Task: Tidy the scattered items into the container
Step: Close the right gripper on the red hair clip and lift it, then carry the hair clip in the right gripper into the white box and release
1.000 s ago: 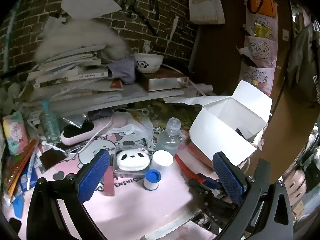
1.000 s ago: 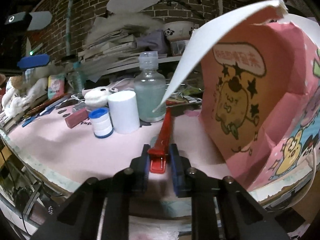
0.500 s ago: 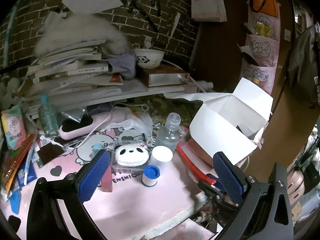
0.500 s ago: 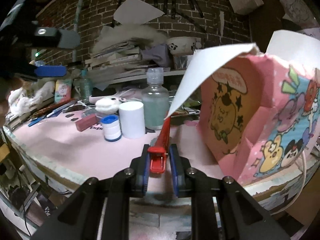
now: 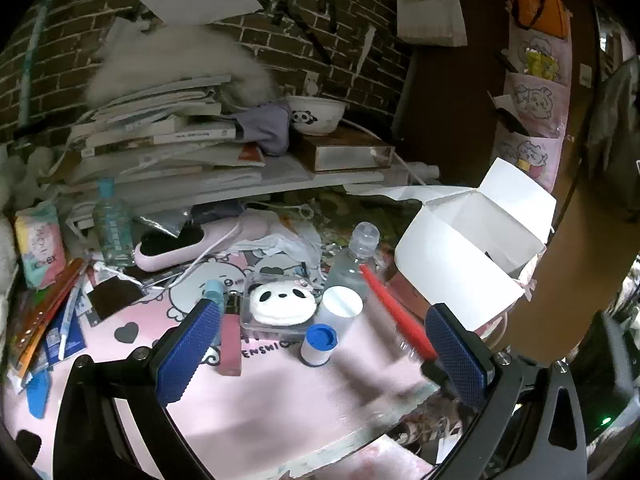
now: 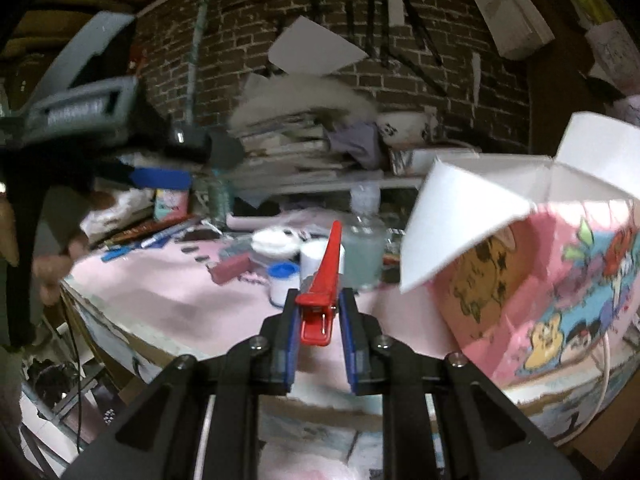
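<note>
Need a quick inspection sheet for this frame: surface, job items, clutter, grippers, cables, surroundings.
Surface: pink printed mat, crowded toward the back.
Job's things: open pink cartoon box, flaps up; red clip; white cup; blue-capped roll; clear bottle; panda case.
Clutter: book stack, pens, tissue pack.
Grippers: left gripper open, empty; right gripper shut on red clip.
Cables: white cord on mat.
Surroundings: brick wall, panda bowl, hanging bag.
</note>
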The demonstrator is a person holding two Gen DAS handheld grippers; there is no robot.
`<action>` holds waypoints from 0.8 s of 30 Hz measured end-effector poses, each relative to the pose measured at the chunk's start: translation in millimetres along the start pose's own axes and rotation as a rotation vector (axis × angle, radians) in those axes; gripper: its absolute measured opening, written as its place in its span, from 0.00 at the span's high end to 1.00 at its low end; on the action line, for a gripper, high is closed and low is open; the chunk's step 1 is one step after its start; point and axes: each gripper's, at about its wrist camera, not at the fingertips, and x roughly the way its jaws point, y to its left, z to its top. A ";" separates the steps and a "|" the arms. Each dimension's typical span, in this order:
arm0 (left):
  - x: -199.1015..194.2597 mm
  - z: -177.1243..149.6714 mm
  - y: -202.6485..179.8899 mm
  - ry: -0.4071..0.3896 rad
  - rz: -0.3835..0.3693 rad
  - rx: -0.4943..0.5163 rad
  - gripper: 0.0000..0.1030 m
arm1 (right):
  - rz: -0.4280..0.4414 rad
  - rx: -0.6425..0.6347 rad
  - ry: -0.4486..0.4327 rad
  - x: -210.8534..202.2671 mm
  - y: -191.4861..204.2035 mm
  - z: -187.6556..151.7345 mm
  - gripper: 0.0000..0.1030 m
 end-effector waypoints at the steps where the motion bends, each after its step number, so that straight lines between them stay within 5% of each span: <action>1: -0.2 0.2 0.3 0.000 -0.001 -0.001 0.00 | 0.005 -0.009 -0.016 -1.4 1.2 4.9 0.84; 10: 2.8 0.0 -0.2 0.006 -0.004 0.005 0.00 | 0.019 -0.072 -0.121 -23.0 -9.8 55.7 0.84; 16: 8.3 -0.2 -3.9 0.020 -0.011 0.018 0.00 | 0.052 -0.035 -0.025 -30.5 -55.2 86.2 0.84; 24: 13.0 -2.0 -8.4 0.028 -0.011 0.029 0.00 | -0.073 -0.022 0.133 -41.5 -115.1 107.7 0.84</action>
